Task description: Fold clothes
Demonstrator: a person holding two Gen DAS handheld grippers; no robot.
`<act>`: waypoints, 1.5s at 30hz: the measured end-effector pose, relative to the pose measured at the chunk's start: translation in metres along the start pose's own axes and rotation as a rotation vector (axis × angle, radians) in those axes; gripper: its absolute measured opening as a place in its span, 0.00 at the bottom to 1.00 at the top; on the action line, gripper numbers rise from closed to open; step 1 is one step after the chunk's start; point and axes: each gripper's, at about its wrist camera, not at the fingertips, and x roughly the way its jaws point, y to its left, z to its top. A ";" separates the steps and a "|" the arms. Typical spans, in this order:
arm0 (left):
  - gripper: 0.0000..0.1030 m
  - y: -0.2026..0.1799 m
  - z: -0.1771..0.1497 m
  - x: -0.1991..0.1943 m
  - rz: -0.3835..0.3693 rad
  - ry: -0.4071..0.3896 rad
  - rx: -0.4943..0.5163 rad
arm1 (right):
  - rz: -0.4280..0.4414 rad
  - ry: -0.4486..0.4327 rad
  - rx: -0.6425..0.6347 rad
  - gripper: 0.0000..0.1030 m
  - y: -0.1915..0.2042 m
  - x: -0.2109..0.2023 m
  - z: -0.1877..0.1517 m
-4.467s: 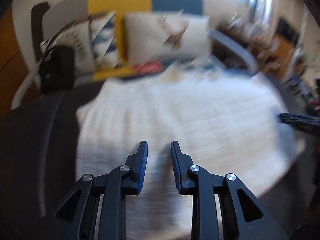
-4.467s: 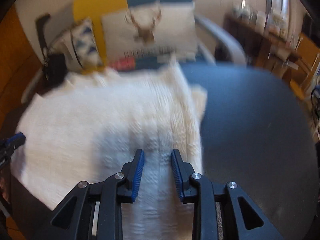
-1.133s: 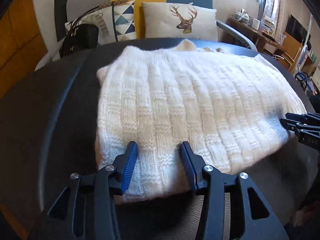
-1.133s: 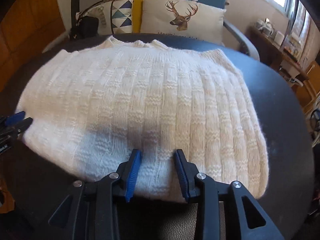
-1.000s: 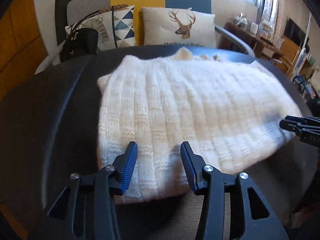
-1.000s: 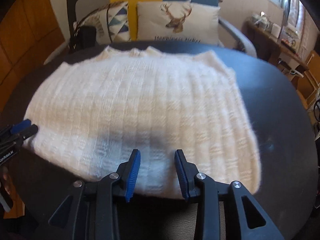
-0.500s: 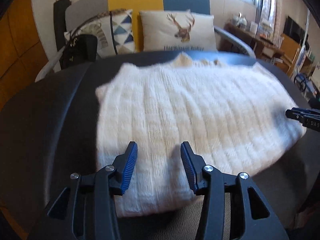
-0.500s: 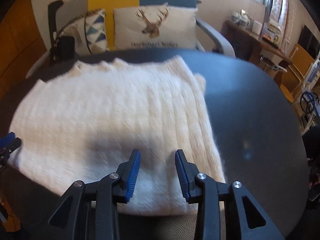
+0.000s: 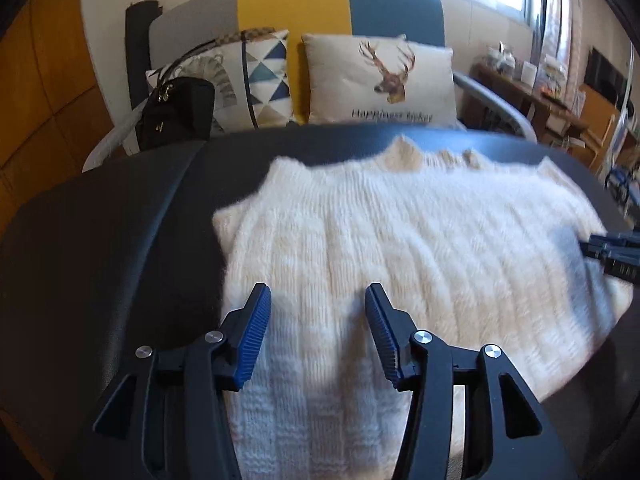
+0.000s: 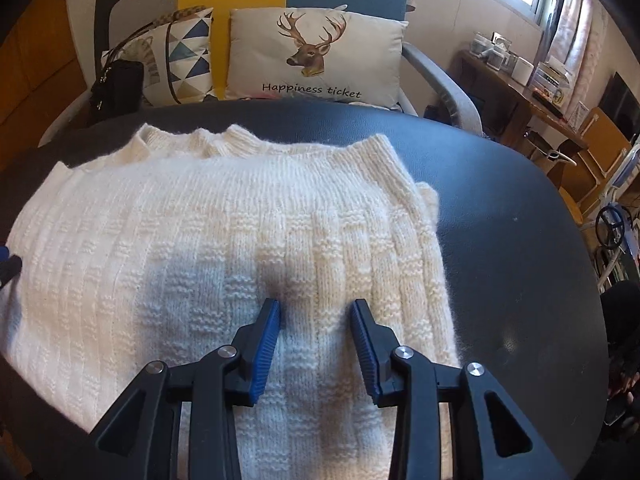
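Dark round tabletop [image 10: 520,240] fills most of both views, and a cream-white chunky knitted sweater [image 10: 224,240] lies spread flat on it, folded into a broad block with its ribbed collar at the far edge, toward the sofa. Behind the table stands a sofa with grey, yellow and teal back panels [image 9: 304,4]. On its seat rest a pale cushion printed with a deer head [image 10: 316,56], a cushion with blue and grey triangles [image 10: 184,60] and, at the left end, a black handbag [image 9: 176,112]. A wooden side table crowded with small jars [image 10: 516,80] stands at the right beneath the window.

Over the sweater's near-left part the left gripper [image 9: 316,316] hangs with its blue-padded jaws parted; they have just been opening, with only knit below them and nothing pinched. Over the near-right part the right gripper [image 10: 316,320] points down at the knit, jaws apart at a narrower gap, gripping nothing.
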 end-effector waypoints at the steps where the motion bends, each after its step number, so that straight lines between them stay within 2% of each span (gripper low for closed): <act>1: 0.51 0.001 0.006 -0.001 0.003 -0.015 -0.003 | -0.014 -0.007 -0.013 0.36 0.000 -0.001 0.002; 7: 0.51 0.009 0.035 0.017 0.057 -0.027 0.009 | -0.042 -0.047 -0.034 0.36 -0.002 -0.002 0.013; 10: 0.51 0.012 0.035 0.040 0.109 0.034 0.031 | -0.053 -0.068 -0.004 0.36 -0.009 0.004 0.023; 13: 0.57 0.016 0.024 0.055 0.109 0.066 0.024 | -0.031 0.020 0.037 0.37 -0.020 0.029 0.023; 15: 0.58 0.018 0.024 0.048 0.103 0.044 0.013 | 0.003 0.004 0.036 0.37 -0.025 0.026 0.023; 17: 0.58 0.022 0.030 0.042 0.083 0.026 -0.010 | 0.049 -0.015 0.108 0.36 -0.042 0.018 0.030; 20: 0.58 0.023 0.045 0.039 0.053 -0.010 -0.031 | 0.036 -0.046 0.153 0.36 -0.060 0.013 0.048; 22: 0.58 0.019 0.054 0.046 0.080 -0.014 -0.005 | 0.057 -0.041 0.143 0.36 -0.062 0.024 0.057; 24: 0.58 0.015 0.057 0.062 0.110 0.029 0.029 | 0.079 -0.032 0.133 0.37 -0.063 0.036 0.067; 25: 0.58 0.017 0.056 0.072 0.110 0.064 0.033 | 0.105 0.017 0.131 0.37 -0.065 0.052 0.067; 27: 0.58 0.019 0.056 0.086 0.104 0.110 0.034 | 0.102 0.038 0.114 0.37 -0.064 0.058 0.068; 28: 0.58 0.022 0.060 0.081 0.090 0.089 0.025 | 0.101 0.045 0.108 0.37 -0.064 0.061 0.069; 30: 0.58 0.026 0.067 0.073 0.067 0.046 0.006 | 0.120 -0.025 0.139 0.37 -0.070 0.045 0.077; 33: 0.58 0.030 0.078 0.073 0.059 0.008 -0.009 | 0.166 -0.015 0.109 0.37 -0.061 0.053 0.092; 35: 0.58 0.029 0.080 0.084 0.089 0.035 0.005 | 0.195 -0.007 0.090 0.37 -0.055 0.058 0.101; 37: 0.58 0.026 0.077 0.105 0.122 0.106 0.041 | 0.134 0.070 0.074 0.36 -0.054 0.087 0.102; 38: 0.58 0.026 0.076 0.112 0.125 0.124 0.046 | 0.136 0.065 0.065 0.37 -0.053 0.093 0.100; 40: 0.58 0.032 0.076 0.111 0.090 0.107 0.016 | 0.142 0.075 0.053 0.37 -0.054 0.098 0.099; 42: 0.58 0.038 0.080 0.105 0.058 0.087 -0.019 | 0.160 0.078 0.095 0.36 -0.059 0.090 0.103; 45: 0.58 0.041 0.090 0.094 0.014 0.046 -0.060 | 0.194 0.014 0.068 0.36 -0.046 0.071 0.110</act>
